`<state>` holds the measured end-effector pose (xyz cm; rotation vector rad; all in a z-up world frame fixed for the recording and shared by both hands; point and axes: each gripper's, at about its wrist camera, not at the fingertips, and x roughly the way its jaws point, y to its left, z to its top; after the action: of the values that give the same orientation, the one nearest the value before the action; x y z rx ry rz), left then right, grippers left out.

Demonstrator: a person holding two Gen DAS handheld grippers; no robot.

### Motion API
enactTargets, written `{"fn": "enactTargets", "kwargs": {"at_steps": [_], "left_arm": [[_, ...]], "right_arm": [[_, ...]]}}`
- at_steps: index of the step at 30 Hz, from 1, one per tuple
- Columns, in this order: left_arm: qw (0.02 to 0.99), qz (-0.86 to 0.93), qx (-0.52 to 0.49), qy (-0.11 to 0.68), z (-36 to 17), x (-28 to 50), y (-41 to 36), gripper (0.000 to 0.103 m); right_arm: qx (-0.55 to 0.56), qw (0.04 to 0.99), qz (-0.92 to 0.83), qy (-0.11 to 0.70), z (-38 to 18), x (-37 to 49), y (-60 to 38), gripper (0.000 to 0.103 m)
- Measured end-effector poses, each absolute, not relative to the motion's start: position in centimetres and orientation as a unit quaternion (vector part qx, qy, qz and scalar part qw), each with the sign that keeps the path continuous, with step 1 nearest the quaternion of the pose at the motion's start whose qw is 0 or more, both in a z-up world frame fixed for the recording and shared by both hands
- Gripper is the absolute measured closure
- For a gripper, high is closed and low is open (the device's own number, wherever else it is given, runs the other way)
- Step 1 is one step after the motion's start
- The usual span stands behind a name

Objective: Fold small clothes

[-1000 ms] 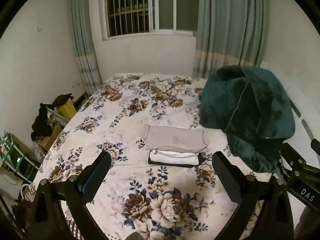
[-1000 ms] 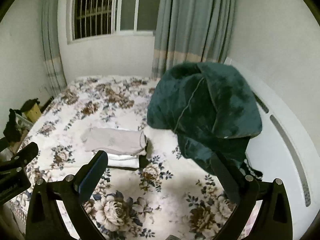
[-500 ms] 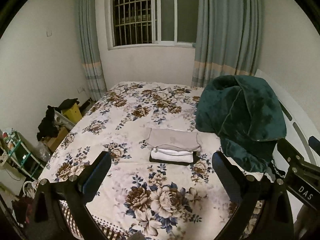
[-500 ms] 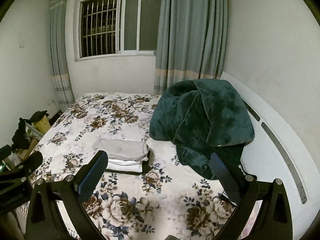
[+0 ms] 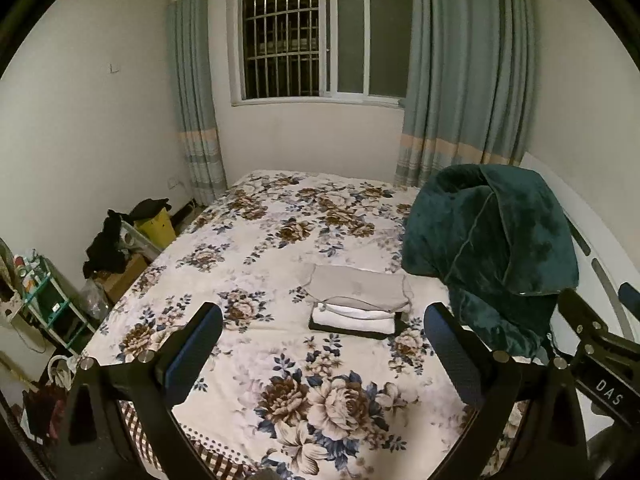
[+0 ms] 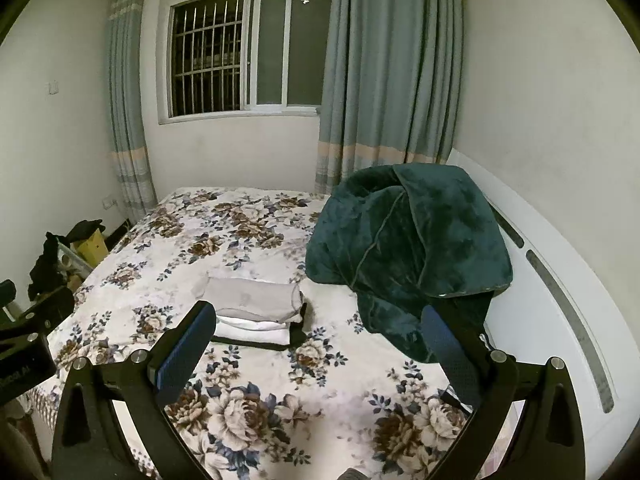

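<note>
Nearest to us, the left hand-held gripper (image 5: 322,344) is spread wide and carries nothing. The right hand-held gripper (image 6: 316,340) is just as wide and just as empty. Both hang above the near edge of the bed (image 5: 280,360), pointed toward the window (image 5: 324,40).

Ahead of them lies the stack (image 5: 358,306), well apart from either: a grey piece on top, white under it, something dark at the bottom, all folded flat on the floral sheet. Its long side runs across the line of reach. From the left one it sits almost dead ahead, a touch right of centre; from the right one it lies left of centre. Neither looks much nearer, though the left lines up better.

Beyond and to the right slumps a green blanket (image 6: 404,248), close to the stack's right end. I see no loose garment waiting, so the folding looks done or nearly so.
</note>
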<state>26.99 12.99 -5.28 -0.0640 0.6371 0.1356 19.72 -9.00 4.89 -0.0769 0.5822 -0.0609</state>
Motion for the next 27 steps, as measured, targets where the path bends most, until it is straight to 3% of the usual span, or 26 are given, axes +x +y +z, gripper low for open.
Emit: {"fn": "enactTargets", "kwargs": {"at_steps": [27], "left_arm": [[0.95,0.074,-0.031,0.302,-4.61,26.03,13.17,0.0]], "right_arm": [[-0.035,0.957,-0.015,0.286,5.57,20.66,-8.52,0.0]]}}
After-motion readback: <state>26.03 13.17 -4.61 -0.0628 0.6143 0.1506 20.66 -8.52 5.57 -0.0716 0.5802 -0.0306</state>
